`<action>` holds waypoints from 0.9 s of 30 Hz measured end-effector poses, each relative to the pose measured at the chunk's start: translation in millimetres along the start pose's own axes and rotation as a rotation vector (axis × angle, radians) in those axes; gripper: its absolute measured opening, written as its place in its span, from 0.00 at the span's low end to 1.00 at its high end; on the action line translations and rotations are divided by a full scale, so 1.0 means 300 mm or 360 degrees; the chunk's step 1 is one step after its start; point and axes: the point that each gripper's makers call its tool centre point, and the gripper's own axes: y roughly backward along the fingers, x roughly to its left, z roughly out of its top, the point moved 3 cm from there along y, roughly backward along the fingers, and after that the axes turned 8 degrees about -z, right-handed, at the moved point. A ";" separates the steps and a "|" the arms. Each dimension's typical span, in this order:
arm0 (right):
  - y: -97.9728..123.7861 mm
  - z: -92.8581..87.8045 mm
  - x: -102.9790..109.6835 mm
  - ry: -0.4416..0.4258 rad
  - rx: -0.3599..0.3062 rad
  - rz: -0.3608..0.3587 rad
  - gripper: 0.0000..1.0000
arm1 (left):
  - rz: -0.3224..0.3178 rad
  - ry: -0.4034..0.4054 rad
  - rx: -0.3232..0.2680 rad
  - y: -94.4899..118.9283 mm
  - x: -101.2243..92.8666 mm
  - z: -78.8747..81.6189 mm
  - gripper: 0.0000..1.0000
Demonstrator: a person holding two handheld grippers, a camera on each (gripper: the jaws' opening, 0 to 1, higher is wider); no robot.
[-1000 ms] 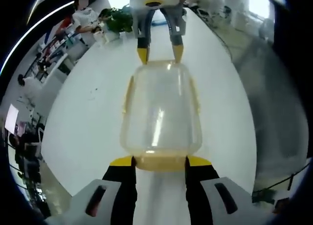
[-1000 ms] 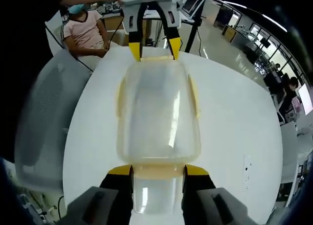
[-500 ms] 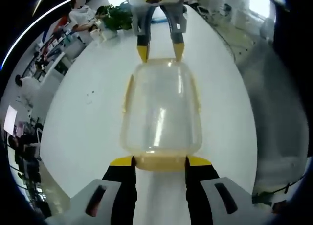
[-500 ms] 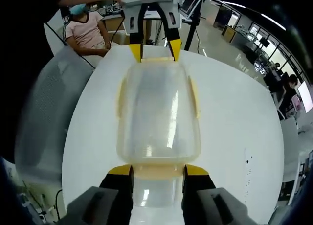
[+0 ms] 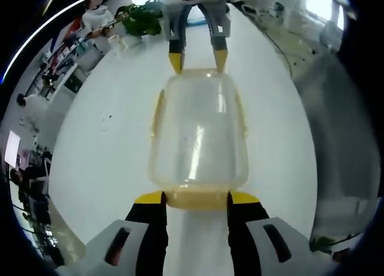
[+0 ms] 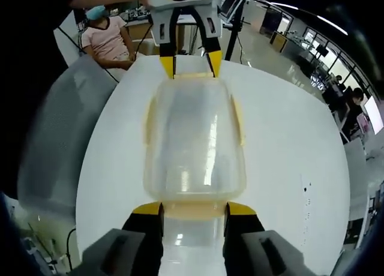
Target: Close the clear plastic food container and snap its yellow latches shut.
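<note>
Container: the clear plastic food container (image 5: 198, 135) lies lid-down-closed on the white tabletop (image 5: 102, 138), nothing visible inside; yellow latches (image 5: 198, 199) along its edges.
Left gripper: left gripper (image 5: 195, 198) spread, its yellow tips flanking the near end latch.
Right gripper: right gripper (image 6: 193, 209) likewise spread at the opposite end latch (image 6: 193, 210).
Change: container and both grippers unmoved since half a second ago.
Surroundings: a seated person (image 6: 107, 39) beyond the tabletop.

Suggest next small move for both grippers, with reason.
Probably squeeze both inward: the left gripper and right gripper each straddle a yellow end latch of the clear plastic food container, whose lid looks seated on the white table.
</note>
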 end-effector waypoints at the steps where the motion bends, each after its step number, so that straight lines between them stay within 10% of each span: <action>1: 0.001 -0.005 0.000 0.0005 0.0010 0.0000 0.36 | -0.0002 -0.0001 0.0001 -0.002 -0.002 0.004 0.35; 27: 0.041 -0.151 0.005 -0.0030 0.0047 -0.0024 0.36 | -0.0011 -0.0029 -0.0020 -0.098 0.006 0.121 0.35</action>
